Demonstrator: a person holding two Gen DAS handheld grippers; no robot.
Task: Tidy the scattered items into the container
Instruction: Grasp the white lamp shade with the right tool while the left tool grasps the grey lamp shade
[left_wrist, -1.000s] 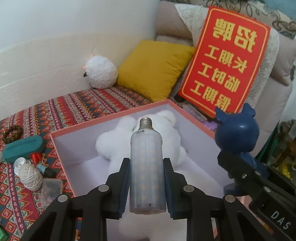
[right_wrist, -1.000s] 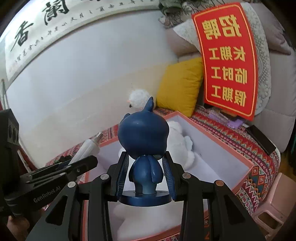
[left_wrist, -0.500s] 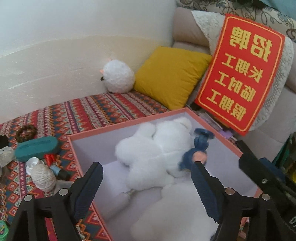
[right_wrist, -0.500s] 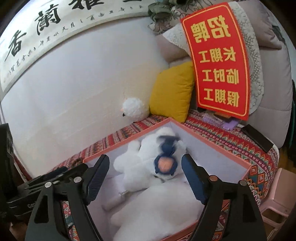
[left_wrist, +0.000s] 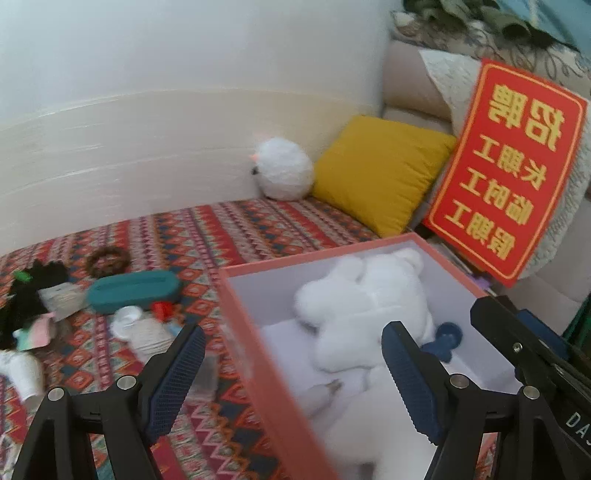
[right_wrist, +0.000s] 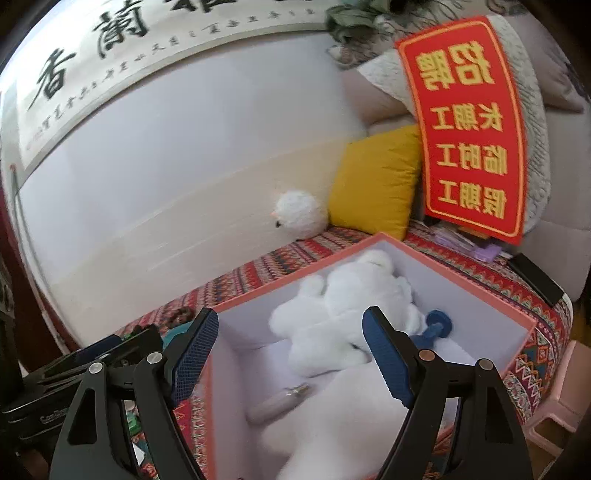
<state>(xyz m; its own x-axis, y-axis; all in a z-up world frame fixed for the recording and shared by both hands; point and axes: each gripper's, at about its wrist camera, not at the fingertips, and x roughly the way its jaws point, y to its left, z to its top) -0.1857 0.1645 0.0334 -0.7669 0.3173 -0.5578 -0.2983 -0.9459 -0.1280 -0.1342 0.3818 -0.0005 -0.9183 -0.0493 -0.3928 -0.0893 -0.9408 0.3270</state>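
Where walls meet: patterned bedspread (left_wrist: 229, 236)

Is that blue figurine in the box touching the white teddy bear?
Touching. The right wrist view shows the blue figurine lying against the white teddy bear, partly tucked under its fur.

Both wrist views look down and forward, close above the pink box (left_wrist: 266, 354) (right_wrist: 461, 273). The left sits farther left. They share the red sign (left_wrist: 509, 162) (right_wrist: 465, 136).
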